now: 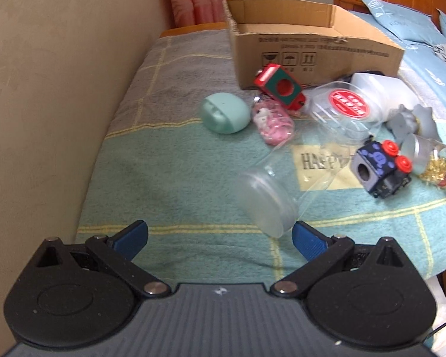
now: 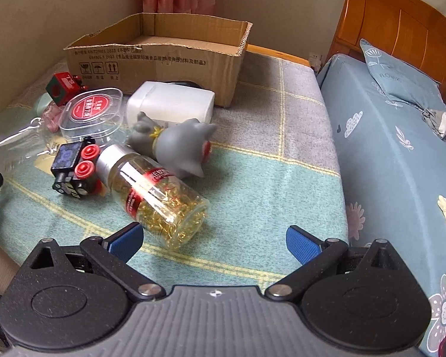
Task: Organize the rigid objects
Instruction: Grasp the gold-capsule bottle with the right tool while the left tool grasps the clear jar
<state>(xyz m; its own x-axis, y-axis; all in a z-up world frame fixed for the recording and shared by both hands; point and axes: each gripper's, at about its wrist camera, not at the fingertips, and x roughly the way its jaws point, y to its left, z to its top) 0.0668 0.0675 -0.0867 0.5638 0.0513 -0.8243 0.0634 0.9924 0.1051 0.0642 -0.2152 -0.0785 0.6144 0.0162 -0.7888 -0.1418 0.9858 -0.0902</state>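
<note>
The left wrist view is sitting low over the blanket-covered bench (image 1: pixel 169 160), beside the wall, looking forward and rightward past its own claw (image 1: pixel 220 239) toward the cardboard box (image 1: pixel 312 56). The right wrist view is looking from the opposite side, near the bed (image 2: pixel 395 148), facing forward and leftward over its claw (image 2: pixel 214 241). Both are hovering close to the clutter and sharing the box (image 2: pixel 163 56), the black cube toy (image 1: pixel 377 168) (image 2: pixel 74 169) and the capsule bottle (image 1: pixel 431 160) (image 2: pixel 160 196).
</note>
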